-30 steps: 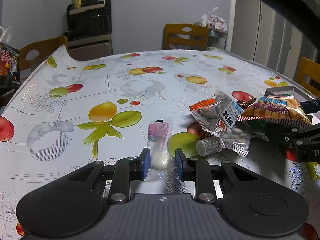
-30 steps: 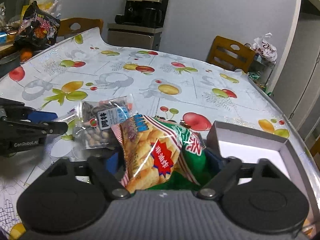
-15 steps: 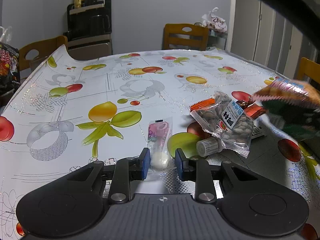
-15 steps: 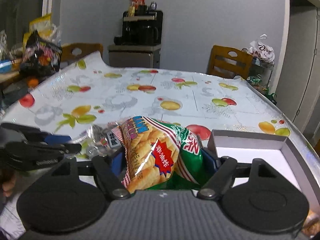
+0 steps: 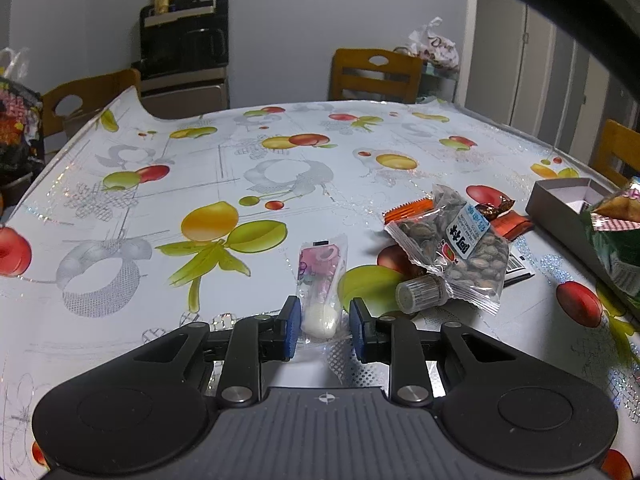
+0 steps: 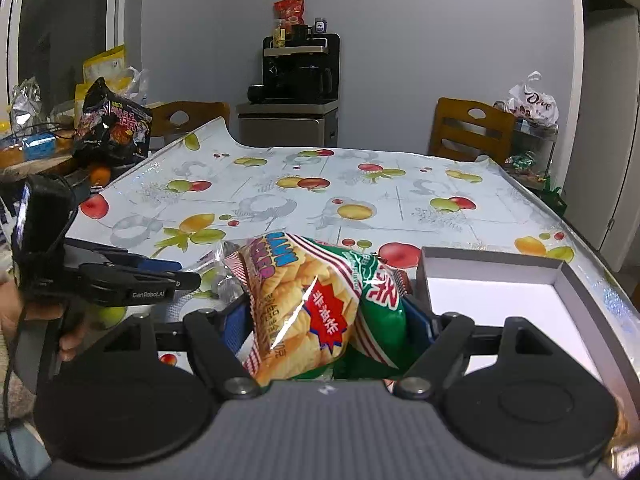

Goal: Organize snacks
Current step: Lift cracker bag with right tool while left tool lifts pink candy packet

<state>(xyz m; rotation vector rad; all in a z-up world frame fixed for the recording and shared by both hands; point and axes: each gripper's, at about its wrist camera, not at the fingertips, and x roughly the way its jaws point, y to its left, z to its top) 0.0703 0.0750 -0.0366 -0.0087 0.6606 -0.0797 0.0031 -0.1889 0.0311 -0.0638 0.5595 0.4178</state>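
where cracker bag [image 6: 308, 304] hung beside seeds, right claw [image 6: 326, 320] now carries it near box [image 6: 496, 296].

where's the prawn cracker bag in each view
Left wrist: prawn cracker bag at the far right edge, partly cut off, just past the grey box.
Right wrist: low centre, clamped between the right gripper fingers.
Shared landmark: the grey box, right of the bag in the right wrist view.

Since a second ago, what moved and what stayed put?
The right gripper, shut on the cracker bag, lifted it off the snack pile and carried it right, toward the open box. The left gripper stayed open around the small candy packet. The seed bag did not move.
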